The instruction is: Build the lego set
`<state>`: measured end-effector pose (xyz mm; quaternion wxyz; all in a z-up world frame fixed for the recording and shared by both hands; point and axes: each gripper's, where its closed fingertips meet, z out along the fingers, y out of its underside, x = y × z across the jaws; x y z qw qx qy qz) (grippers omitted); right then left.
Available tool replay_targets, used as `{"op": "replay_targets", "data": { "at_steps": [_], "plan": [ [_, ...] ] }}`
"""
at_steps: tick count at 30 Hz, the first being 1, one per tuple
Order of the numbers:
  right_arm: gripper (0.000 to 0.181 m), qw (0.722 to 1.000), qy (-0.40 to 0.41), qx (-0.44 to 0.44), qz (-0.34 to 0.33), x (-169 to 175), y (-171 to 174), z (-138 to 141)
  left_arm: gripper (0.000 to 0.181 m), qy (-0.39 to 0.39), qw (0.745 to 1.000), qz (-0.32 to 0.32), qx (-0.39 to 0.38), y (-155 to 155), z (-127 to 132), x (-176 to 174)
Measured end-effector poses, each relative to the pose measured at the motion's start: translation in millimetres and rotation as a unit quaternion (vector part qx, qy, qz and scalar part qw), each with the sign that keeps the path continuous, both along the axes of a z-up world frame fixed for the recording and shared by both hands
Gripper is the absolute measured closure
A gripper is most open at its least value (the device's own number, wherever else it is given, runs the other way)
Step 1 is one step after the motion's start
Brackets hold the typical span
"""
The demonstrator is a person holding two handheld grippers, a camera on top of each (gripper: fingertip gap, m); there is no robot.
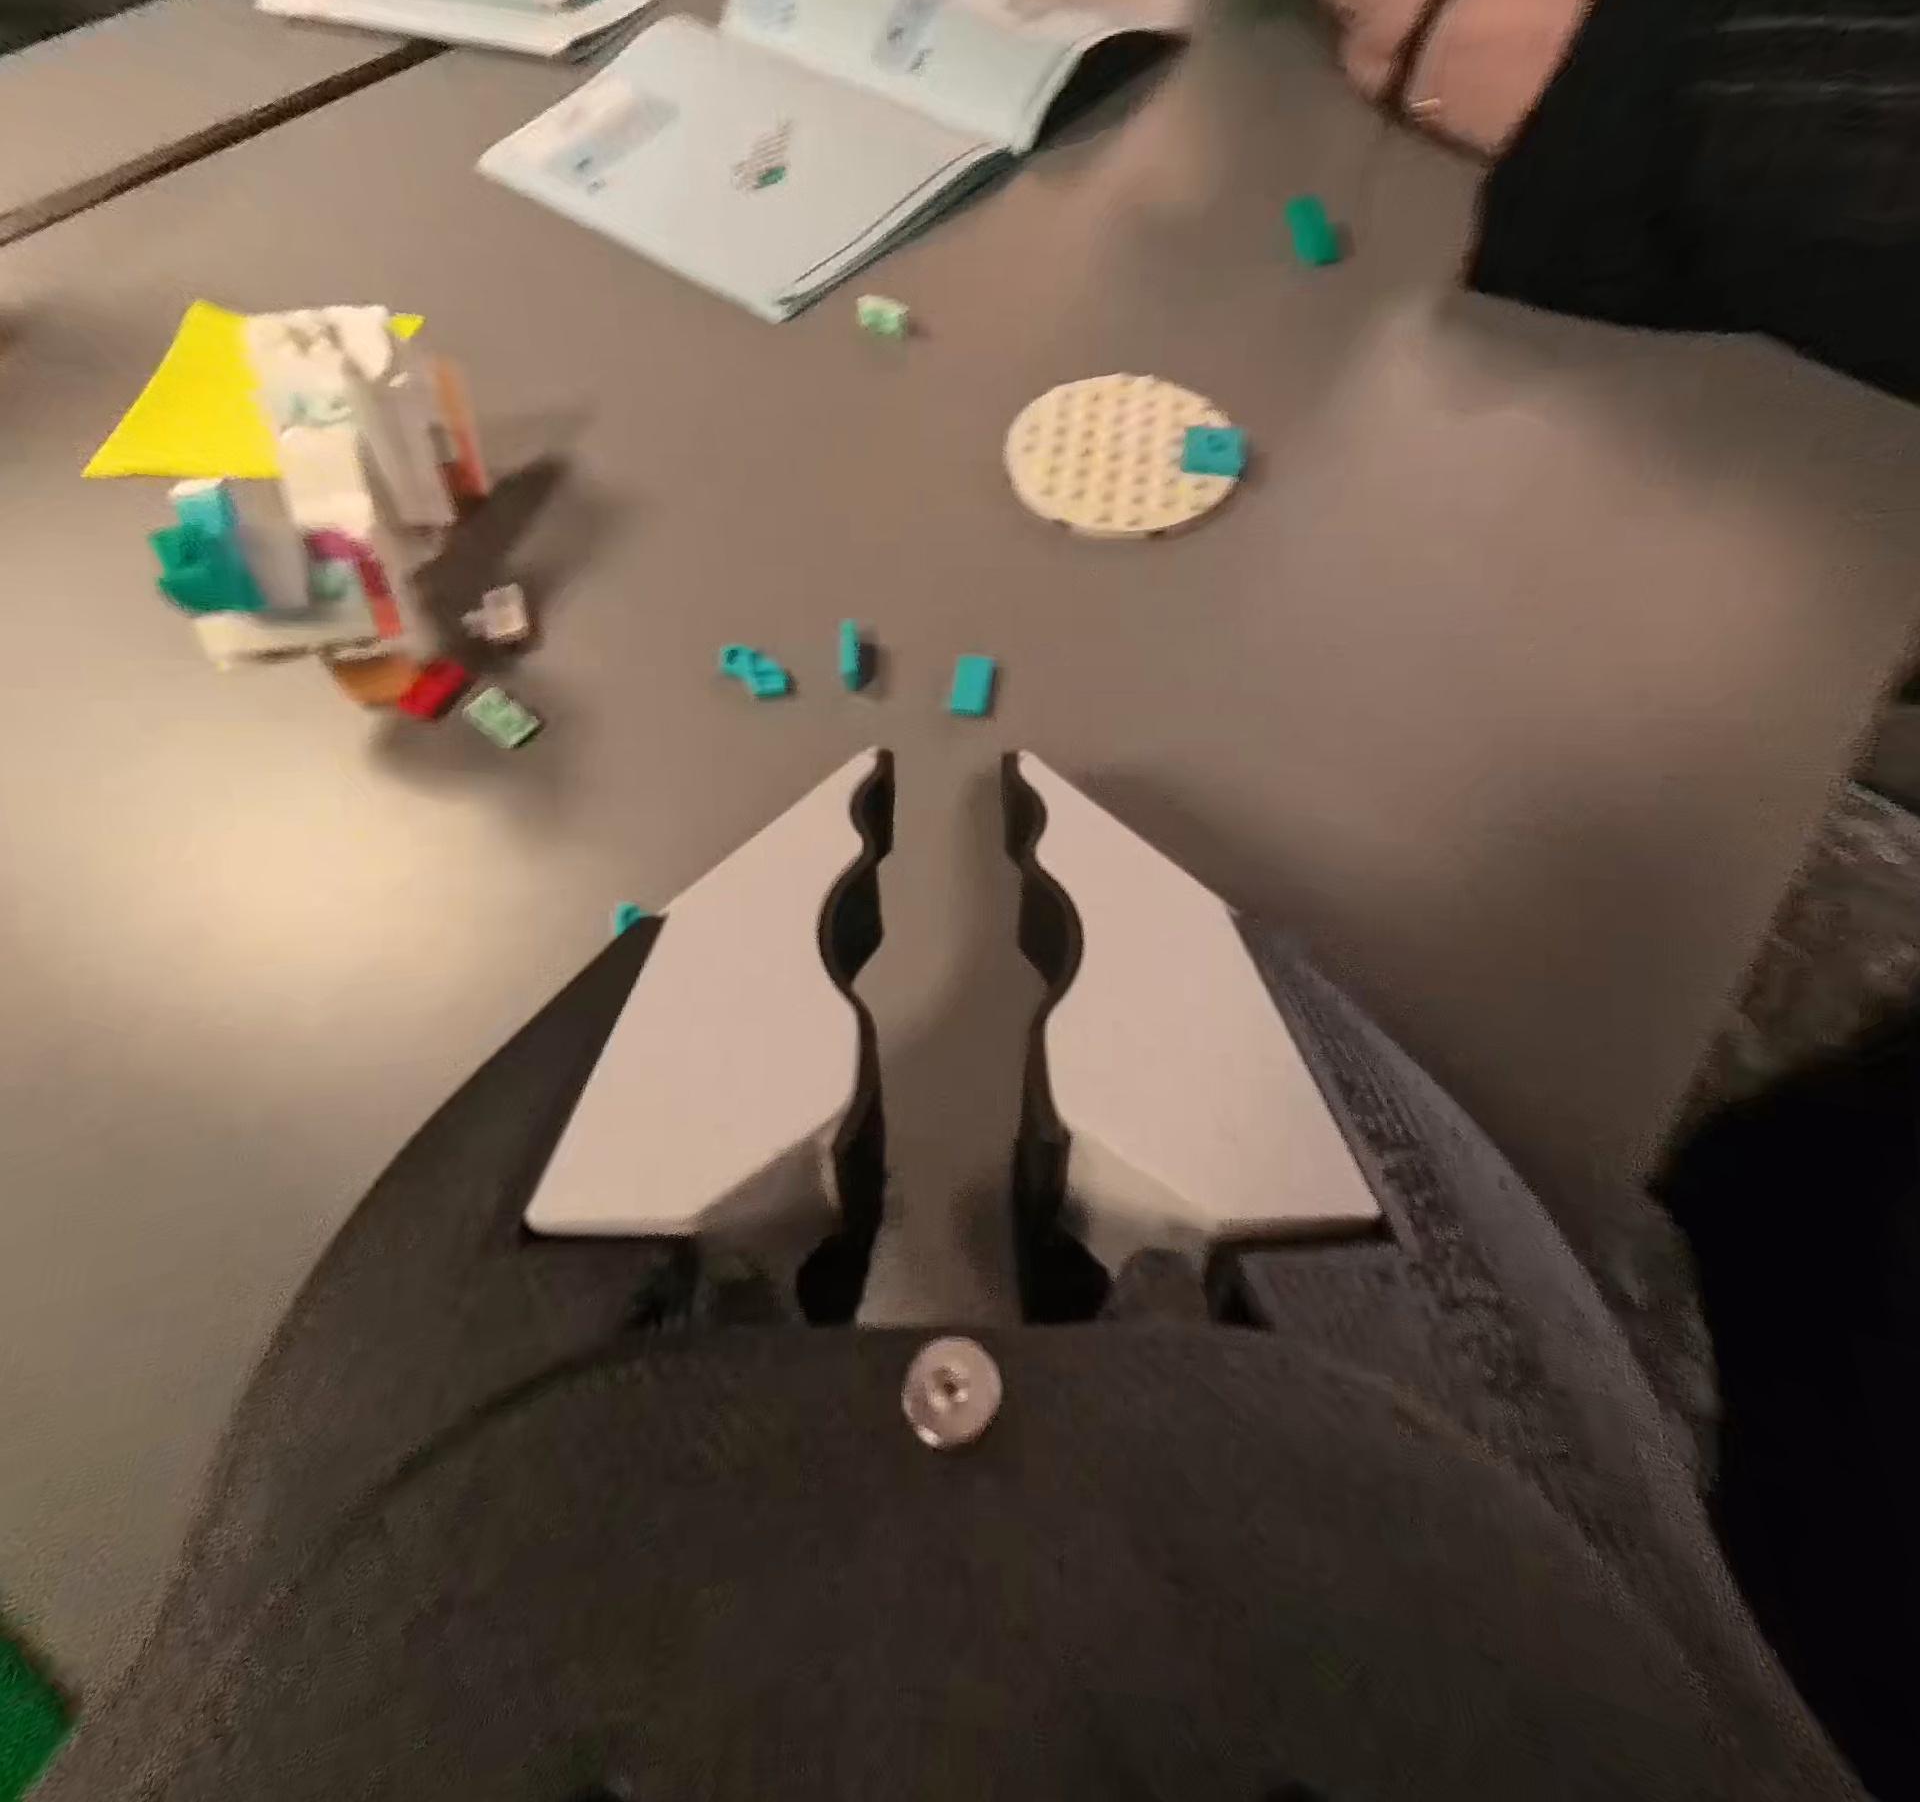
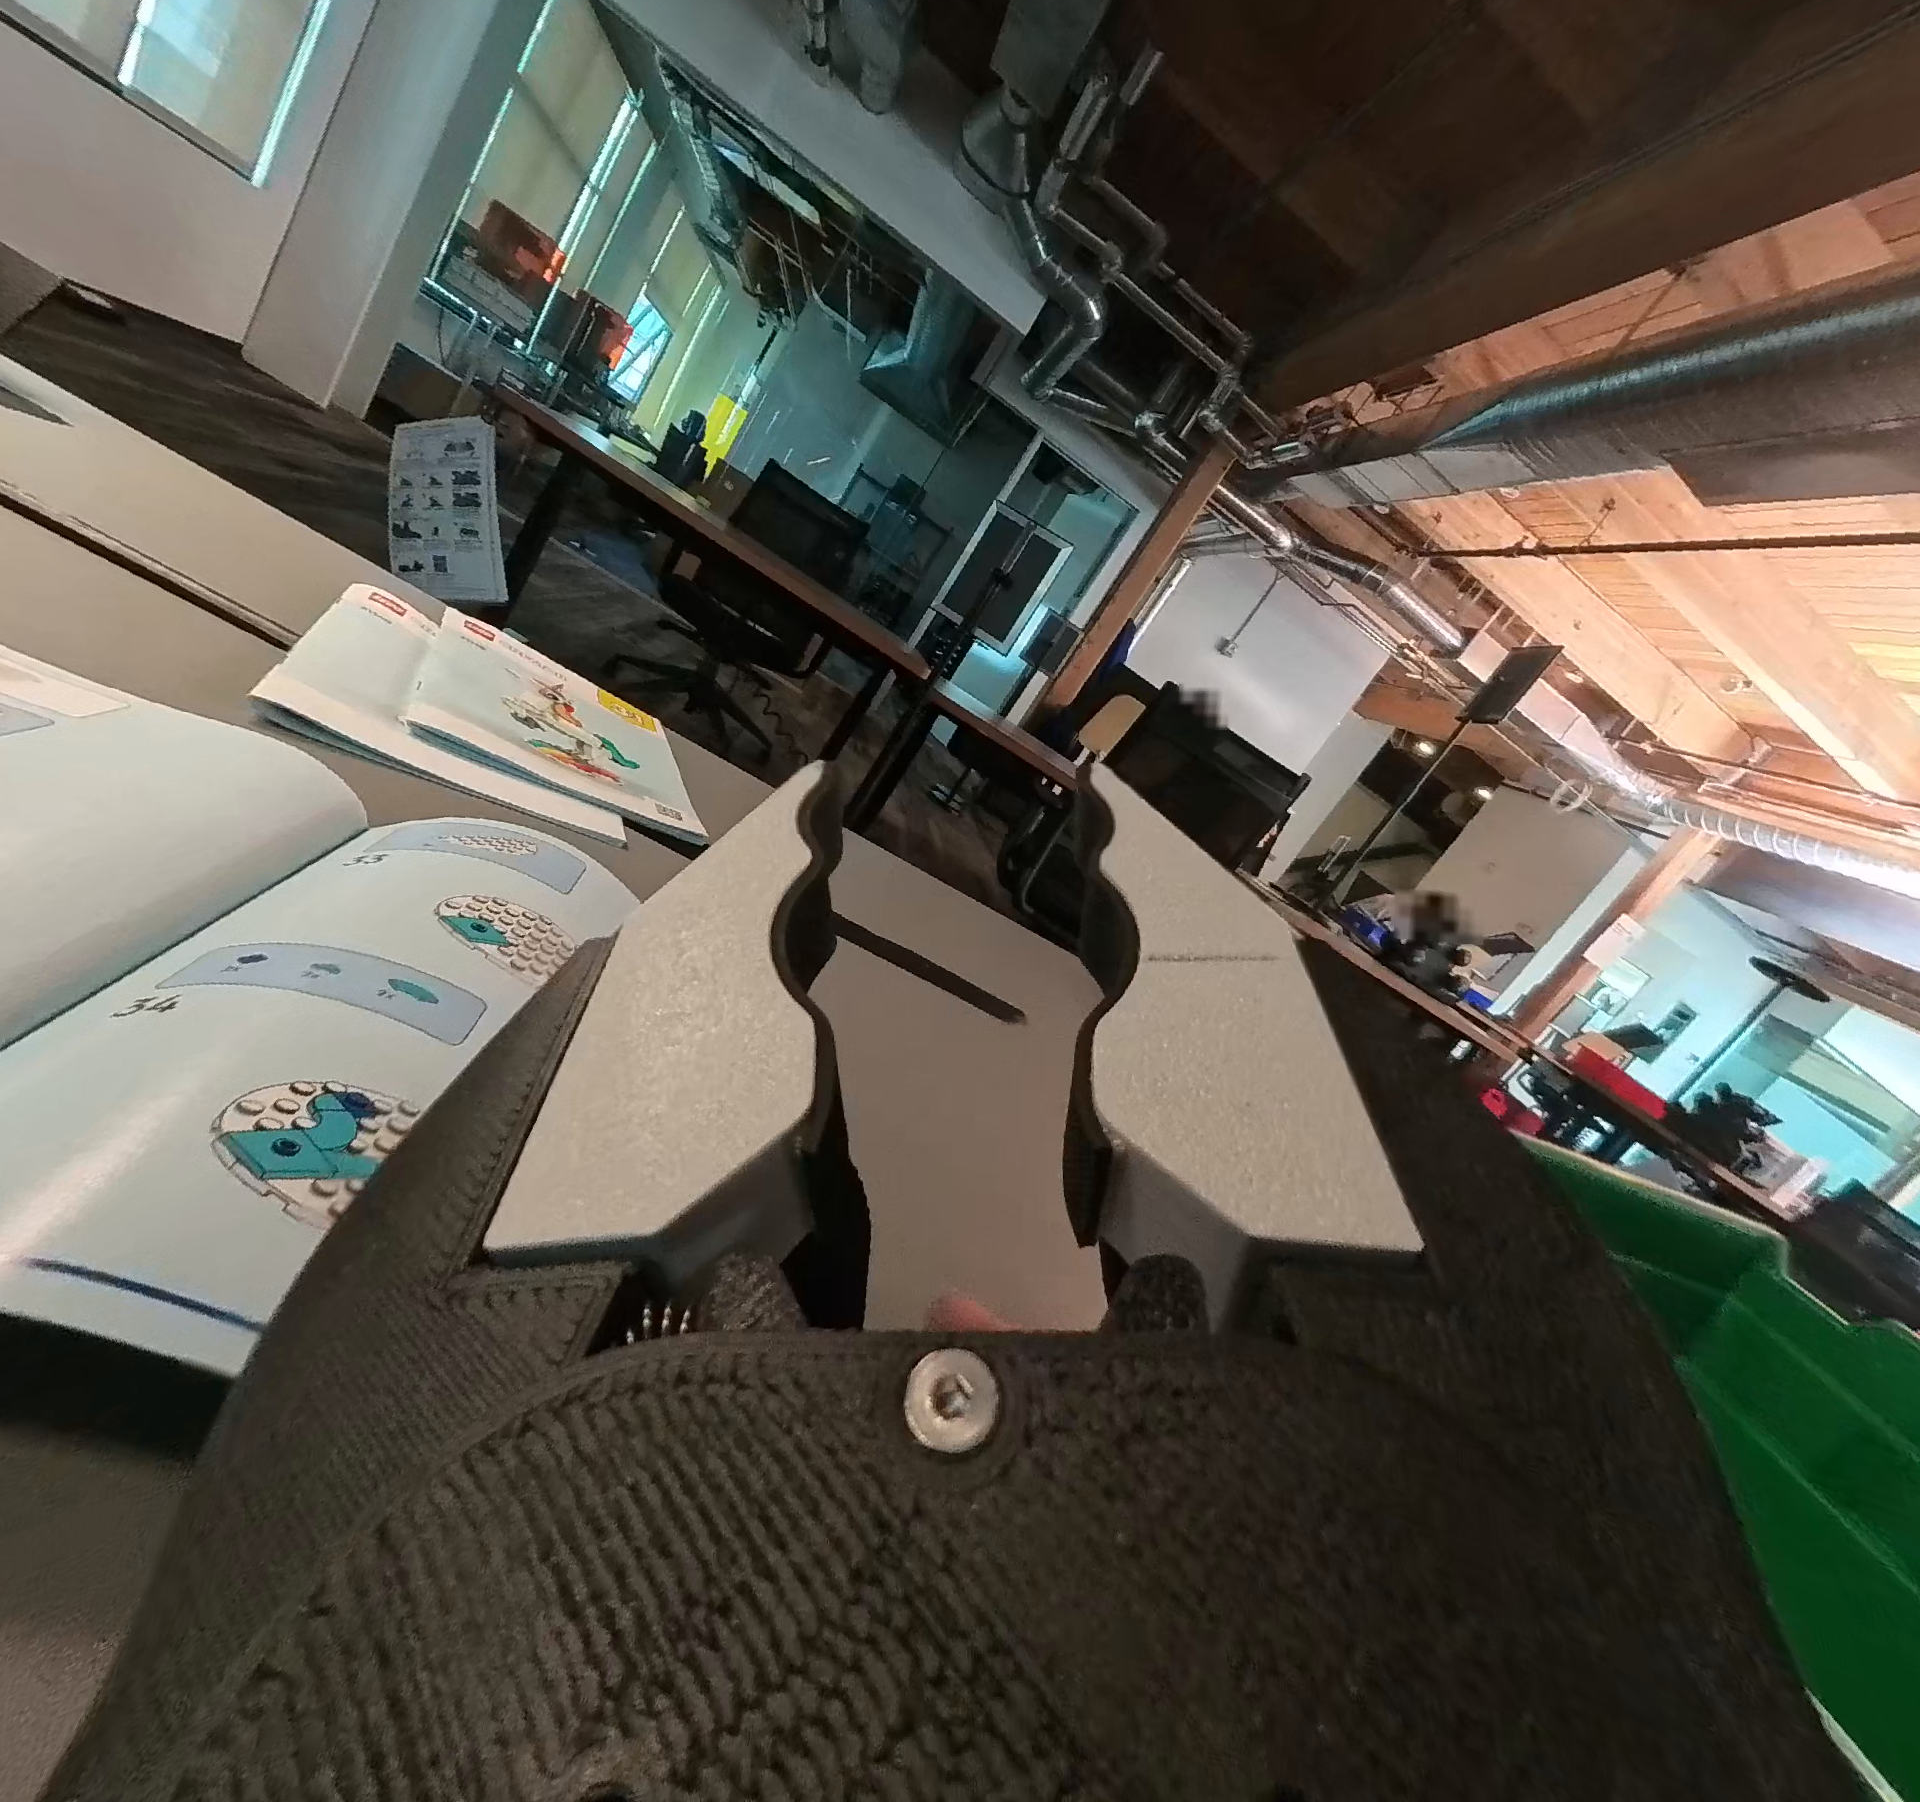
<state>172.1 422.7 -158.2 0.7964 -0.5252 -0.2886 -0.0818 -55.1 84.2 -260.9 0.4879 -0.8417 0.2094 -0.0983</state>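
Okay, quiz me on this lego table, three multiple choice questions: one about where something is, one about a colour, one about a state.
1. Where does the teal brick on the round studded plate sit?
A. on the edge toward the sleeve
B. dead centre
C. underneath it

2. What colour is the flat triangular sheet by the partly built model?
A. red
B. yellow
C. black

3. How is the left gripper?
A. shut on a brick
B. open, holding nothing
C. shut on the booklet

Answers: 1 A, the brick sits at the plate's rim on that side. 2 B, it is bright yellow. 3 B, bare table shows between its fingers.
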Motion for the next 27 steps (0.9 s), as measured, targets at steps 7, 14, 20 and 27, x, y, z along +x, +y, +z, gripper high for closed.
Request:
{"op": "replay_targets", "data": {
  "at_steps": [7, 14, 20, 27],
  "plan": [
    [0.138, 0.999, -0.024, 0.011, 0.027, -8.2, -9.6, 0.0, 0.154, -0.011, 0.997, 0.077, 0.016, -23.7, 42.2, -24.9],
    [0.138, 0.997, -0.072, 0.018, 0.017, -15.5, -10.7, -5.9, 0.153, 0.118, 0.952, 0.249, 0.131, -117.9, 101.5, -128.1],
    [0.137, 0.992, -0.118, 0.020, -0.047, -8.6, -2.6, -10.7, 0.152, 0.075, 0.924, 0.344, 0.149, -171.4, 102.5, -213.6],
    [0.137, 0.988, -0.041, -0.013, -0.148, 41.9, 9.7, -7.6, 0.152, 0.010, 0.919, 0.351, 0.177, -180.1, 105.0, -255.9]
  ]
}}
